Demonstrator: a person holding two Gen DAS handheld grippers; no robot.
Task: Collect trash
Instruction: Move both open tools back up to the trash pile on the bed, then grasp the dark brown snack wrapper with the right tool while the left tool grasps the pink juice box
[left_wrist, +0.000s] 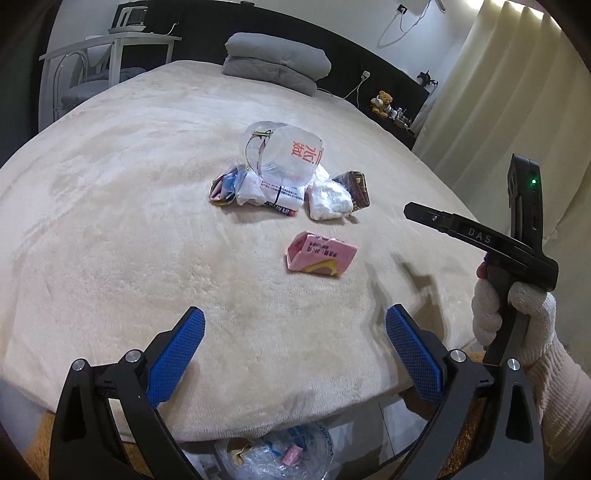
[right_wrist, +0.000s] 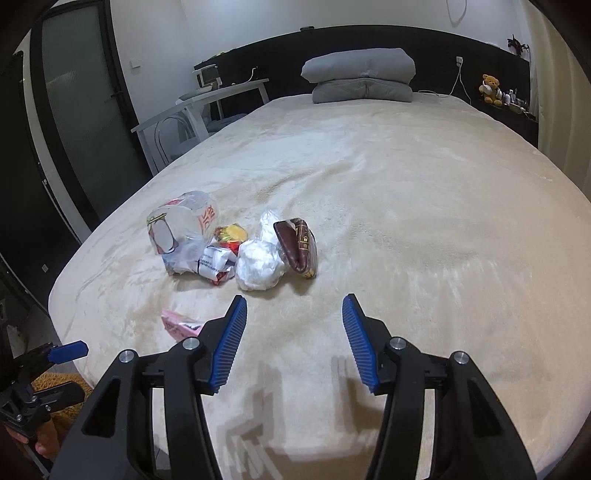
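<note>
Pink carton (left_wrist: 320, 254) lies ahead, long axis crosswise, nearer the left gripper (left_wrist: 294, 352); both grippers spread, empty.

Black hand-held gripper (right_wrist: 294, 325), ribbed blue pads (right_wrist: 229, 343), white knit glove (left_wrist: 517, 317)

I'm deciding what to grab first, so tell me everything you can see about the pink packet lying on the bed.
The pink packet is a flattened, creased paper or foil wrapper with small dark print and a yellow-orange patch. It lies flat on the cream fleece blanket, alone, nearer the bed's foot than the rubbish pile, touching nothing else.
</note>
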